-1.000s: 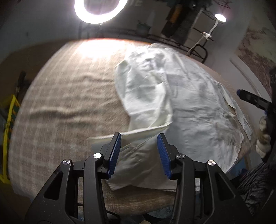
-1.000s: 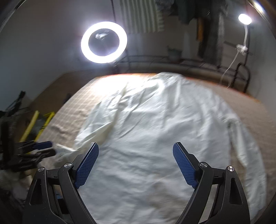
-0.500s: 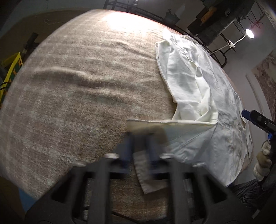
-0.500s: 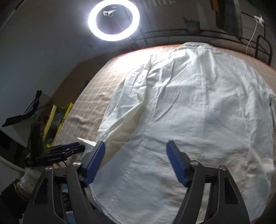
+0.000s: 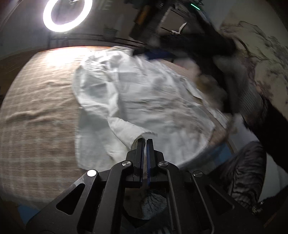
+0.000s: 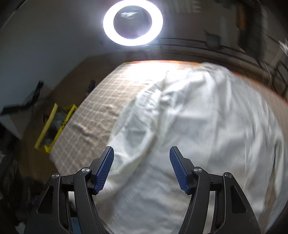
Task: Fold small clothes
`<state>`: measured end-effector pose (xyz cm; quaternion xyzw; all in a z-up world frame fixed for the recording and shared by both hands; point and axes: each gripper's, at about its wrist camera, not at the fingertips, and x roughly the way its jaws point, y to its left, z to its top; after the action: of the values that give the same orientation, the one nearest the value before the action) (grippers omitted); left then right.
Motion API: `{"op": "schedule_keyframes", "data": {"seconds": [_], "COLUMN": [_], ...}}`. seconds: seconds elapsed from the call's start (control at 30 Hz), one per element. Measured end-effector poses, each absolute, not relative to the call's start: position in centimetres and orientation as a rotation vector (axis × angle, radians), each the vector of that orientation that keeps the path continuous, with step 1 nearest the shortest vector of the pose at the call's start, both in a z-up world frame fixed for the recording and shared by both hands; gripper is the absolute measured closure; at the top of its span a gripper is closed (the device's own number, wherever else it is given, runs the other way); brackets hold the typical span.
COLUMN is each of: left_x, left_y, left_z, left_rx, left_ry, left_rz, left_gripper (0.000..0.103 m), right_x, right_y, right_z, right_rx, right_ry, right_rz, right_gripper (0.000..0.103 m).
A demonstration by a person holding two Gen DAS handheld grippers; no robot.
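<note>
In the left wrist view, a white shirt (image 5: 144,100) is seen spread across the right half of a worktop covered with a beige checked cloth (image 5: 36,117), its collar end towards the far edge under a ring light (image 5: 67,15). One sleeve (image 5: 124,126) is folded inward over the body of the shirt, and its cuff end lies right at the tips of the left gripper (image 5: 144,142). The jaws of this gripper are brought together, with only a thin slit seen between the blue pads; whether the cuff fabric is pinched between them cannot be told, as the tips are just at the edge of the cloth. The far right corner of the worktop is blurred, and dark shapes and a person's striped clothing (image 5: 244,172) are made out there only roughly. In the right wrist view, the shirt (image 6: 198,126) is shown filling the right and near part of the worktop, with its left side crumpled into folds beside the bare checked cloth (image 6: 100,115). The right gripper (image 6: 141,171) is held above the near part of the shirt, its jaws set wide apart with nothing between them. A yellow frame (image 6: 54,124) is seen on the floor beyond the left edge, and the ring light (image 6: 133,21) is seen above the far edge.
</note>
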<state>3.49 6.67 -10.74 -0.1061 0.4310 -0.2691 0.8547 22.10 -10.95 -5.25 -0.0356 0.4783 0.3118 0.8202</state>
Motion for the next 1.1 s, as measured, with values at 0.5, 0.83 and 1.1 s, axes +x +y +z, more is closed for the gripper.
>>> {"op": "schedule_keyframes", "data": {"seconds": [0.5, 0.83, 1.1], "left_x": [2.6, -1.8, 2.4], "left_y": [7.2, 5.6, 8.3], "left_z": [-13.2, -10.8, -16.2], "left_rx": [-0.410, -0.292, -0.382], "left_ry": [0.938, 0.936, 1.095], "left_rz": [-0.514, -0.681, -0.371], "left_gripper": [0.073, 0.070, 0.070], "right_x": [29.9, 31.1, 31.5], "right_y": [5.2, 1.2, -0.5], "right_z": [-16.2, -16.1, -14.7], "right_rx": [-0.400, -0.339, -0.268], "right_ry": [1.232, 1.259, 1.248], "right_rz": [0.633, 0.627, 0.662], "right_gripper": [0.039, 0.098, 0.098]}}
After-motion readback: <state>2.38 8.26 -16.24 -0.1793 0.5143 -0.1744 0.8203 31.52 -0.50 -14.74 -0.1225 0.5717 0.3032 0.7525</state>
